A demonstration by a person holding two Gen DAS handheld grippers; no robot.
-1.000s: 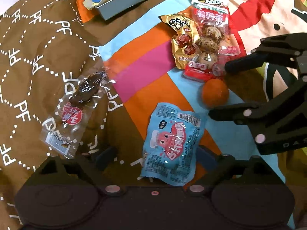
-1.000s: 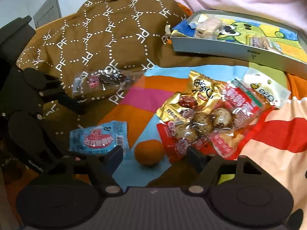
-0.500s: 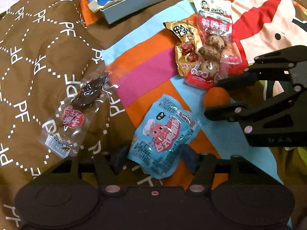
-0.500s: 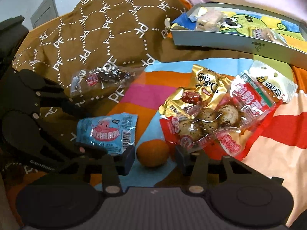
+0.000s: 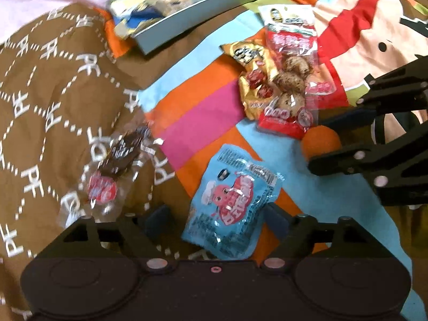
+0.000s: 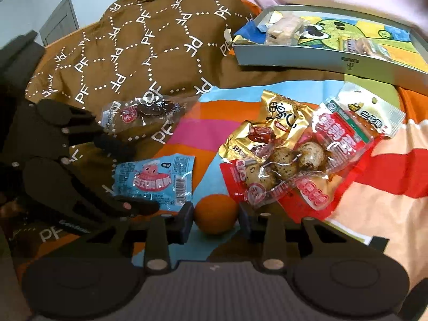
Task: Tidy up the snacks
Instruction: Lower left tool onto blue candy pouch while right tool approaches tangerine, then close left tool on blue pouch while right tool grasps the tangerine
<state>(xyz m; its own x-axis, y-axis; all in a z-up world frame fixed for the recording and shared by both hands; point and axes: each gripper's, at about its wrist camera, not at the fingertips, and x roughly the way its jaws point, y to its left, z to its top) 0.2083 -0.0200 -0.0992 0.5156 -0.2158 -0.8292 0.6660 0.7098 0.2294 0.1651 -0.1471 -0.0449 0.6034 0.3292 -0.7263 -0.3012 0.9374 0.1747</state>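
A blue snack packet (image 5: 232, 200) lies on the striped blanket between the open jaws of my left gripper (image 5: 218, 218); it also shows in the right wrist view (image 6: 155, 179). A small orange (image 6: 216, 215) sits between the fingers of my right gripper (image 6: 216, 220), which have closed on its sides; in the left wrist view the orange (image 5: 319, 141) shows between those black fingers. A red packet of quail eggs (image 6: 307, 165) and a gold packet (image 6: 267, 131) lie just beyond. A clear packet of dark meat (image 5: 115, 168) lies on the brown quilt.
A shallow grey box (image 6: 334, 61) with a cartoon lining holds several wrapped snacks at the back. The brown patterned quilt (image 6: 149, 40) is bunched up to the left. A white-headed packet (image 6: 371, 107) lies by the egg packet.
My right gripper has narrowed around the orange and now grips it. My left gripper has moved forward over the blue packet and its jaws have narrowed.
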